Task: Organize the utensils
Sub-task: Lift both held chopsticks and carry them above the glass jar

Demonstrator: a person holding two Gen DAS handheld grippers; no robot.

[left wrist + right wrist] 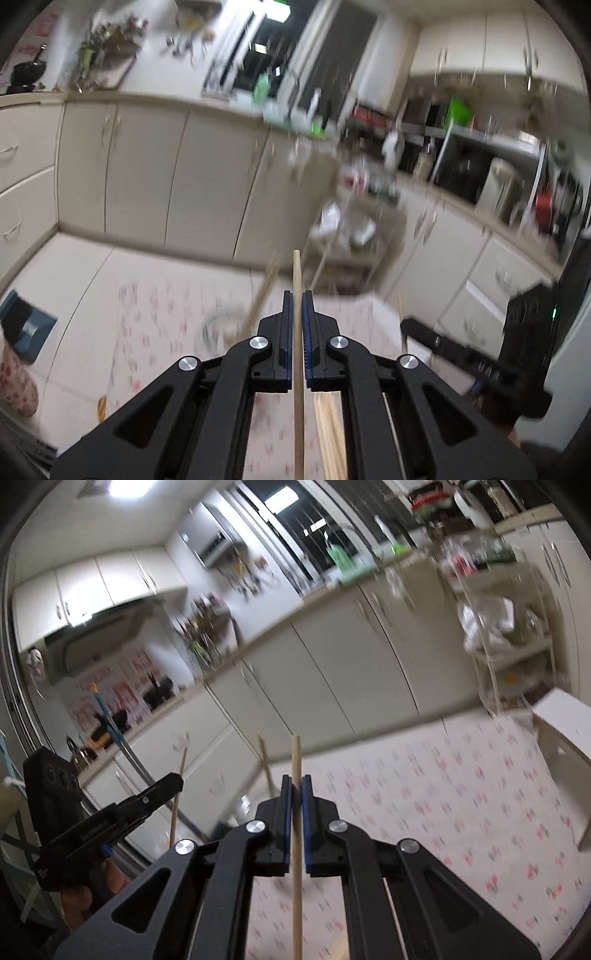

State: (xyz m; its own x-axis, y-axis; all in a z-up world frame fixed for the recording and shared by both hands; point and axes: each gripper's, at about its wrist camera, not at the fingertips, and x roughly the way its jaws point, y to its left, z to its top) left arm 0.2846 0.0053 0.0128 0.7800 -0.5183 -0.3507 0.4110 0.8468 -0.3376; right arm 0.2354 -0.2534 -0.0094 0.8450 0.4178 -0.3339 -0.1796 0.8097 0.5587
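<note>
The left gripper (297, 295) is clamped on a wooden chopstick (297, 332), its blue-edged pads pressed against the stick from both sides. The stick runs straight along the fingers, its tip poking out past them and its rear end passing back under the gripper body. Just left of the fingers and beyond them another wooden stick (260, 299) slants, blurred. Below the gripper body, right of the held stick, a bundle of sticks (328, 435) shows through the gap in the linkage. Further right in that view the right gripper (458, 350) appears from the side, with a thin stick beside its tip.

In the right wrist view the left gripper (122, 812) sits far left, a stick (176, 794) rising from its tip. The right gripper (296, 781) is closed tight on its own chopstick (296, 830), which likewise lies along the fingers with its tip sticking out ahead. A further stick (266, 768) slants just left of the fingers.

Ahead of both grippers lie a floral mat (443, 812) on the floor and pale kitchen cabinets (147, 166), all blurred.
</note>
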